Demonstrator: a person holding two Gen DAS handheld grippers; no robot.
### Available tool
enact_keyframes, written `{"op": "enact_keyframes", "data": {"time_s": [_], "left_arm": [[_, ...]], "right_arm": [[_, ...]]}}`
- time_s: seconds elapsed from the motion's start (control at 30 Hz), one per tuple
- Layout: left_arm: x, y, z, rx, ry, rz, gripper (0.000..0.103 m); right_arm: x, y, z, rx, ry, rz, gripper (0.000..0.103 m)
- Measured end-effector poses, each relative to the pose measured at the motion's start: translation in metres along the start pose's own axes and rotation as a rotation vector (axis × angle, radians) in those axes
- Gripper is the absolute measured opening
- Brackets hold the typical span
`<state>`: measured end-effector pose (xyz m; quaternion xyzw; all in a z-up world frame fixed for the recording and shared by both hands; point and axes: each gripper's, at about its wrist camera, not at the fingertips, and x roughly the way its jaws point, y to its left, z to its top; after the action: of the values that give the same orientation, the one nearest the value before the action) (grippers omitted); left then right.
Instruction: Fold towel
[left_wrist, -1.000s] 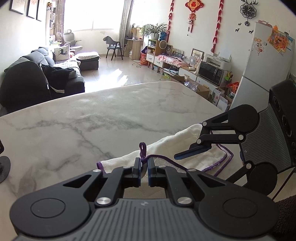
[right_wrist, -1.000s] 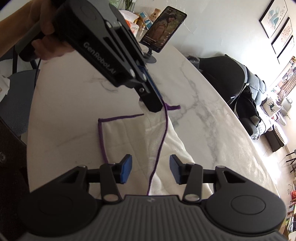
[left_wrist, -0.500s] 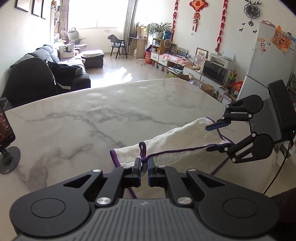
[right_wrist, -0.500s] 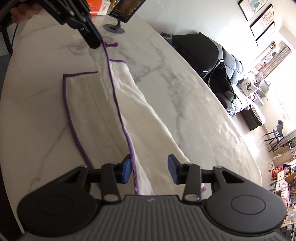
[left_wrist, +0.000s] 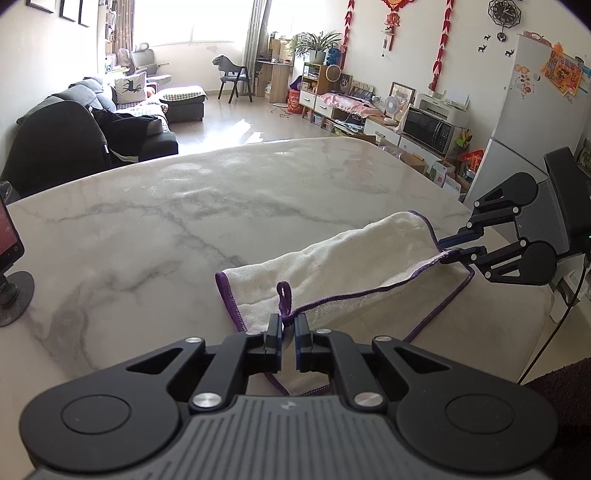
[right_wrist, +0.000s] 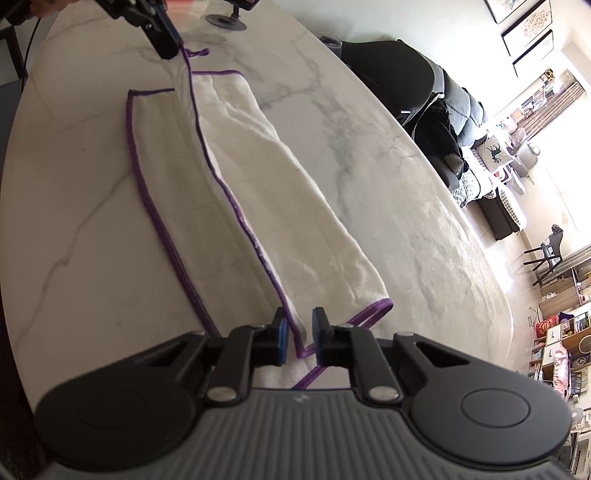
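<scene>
A white towel (left_wrist: 332, 266) with purple trim lies stretched along the marble table, its top layer partly lifted; it also shows in the right wrist view (right_wrist: 258, 206). My left gripper (left_wrist: 288, 332) is shut on the towel's corner by the purple hanging loop (left_wrist: 283, 295). It shows far off in the right wrist view (right_wrist: 166, 40). My right gripper (right_wrist: 299, 334) has its jaws narrowed around the opposite corner's purple edge, with a small gap still showing. It appears in the left wrist view (left_wrist: 456, 249) at the towel's far end.
A phone on a round stand (left_wrist: 11, 273) is at the table's left; its base shows in the right wrist view (right_wrist: 225, 20). The marble table (left_wrist: 184, 221) stretches ahead. A dark sofa (left_wrist: 74, 140) and shelves stand beyond its far edge.
The two grippers have moved apart, pulling the towel out long. My right gripper's jaws have narrowed around the towel's corner edge. My left gripper kept its grip.
</scene>
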<state>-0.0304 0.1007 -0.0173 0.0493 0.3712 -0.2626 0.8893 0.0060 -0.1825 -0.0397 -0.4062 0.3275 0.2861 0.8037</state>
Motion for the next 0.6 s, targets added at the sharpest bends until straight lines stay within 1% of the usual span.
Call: {"op": "enact_keyframes", "data": {"time_s": [0.07, 0.13, 0.47, 0.6], "left_arm": [[0.002, -0.002, -0.001, 0.005, 0.007, -0.002, 0.006], [0.003, -0.004, -0.002, 0.011, 0.010, -0.002, 0.006], [0.003, -0.011, 0.009, 0.063, -0.016, 0.023, 0.006], [0.006, -0.019, 0.001, 0.106, 0.008, 0.007, 0.006]], "right_arm": [[-0.001, -0.001, -0.002, -0.007, 0.002, -0.002, 0.005], [-0.002, -0.001, -0.002, -0.021, -0.004, -0.009, 0.004], [-0.012, -0.016, 0.001, -0.098, -0.041, -0.125, 0.003], [-0.019, -0.010, -0.006, -0.118, -0.049, -0.101, 0.003]]}}
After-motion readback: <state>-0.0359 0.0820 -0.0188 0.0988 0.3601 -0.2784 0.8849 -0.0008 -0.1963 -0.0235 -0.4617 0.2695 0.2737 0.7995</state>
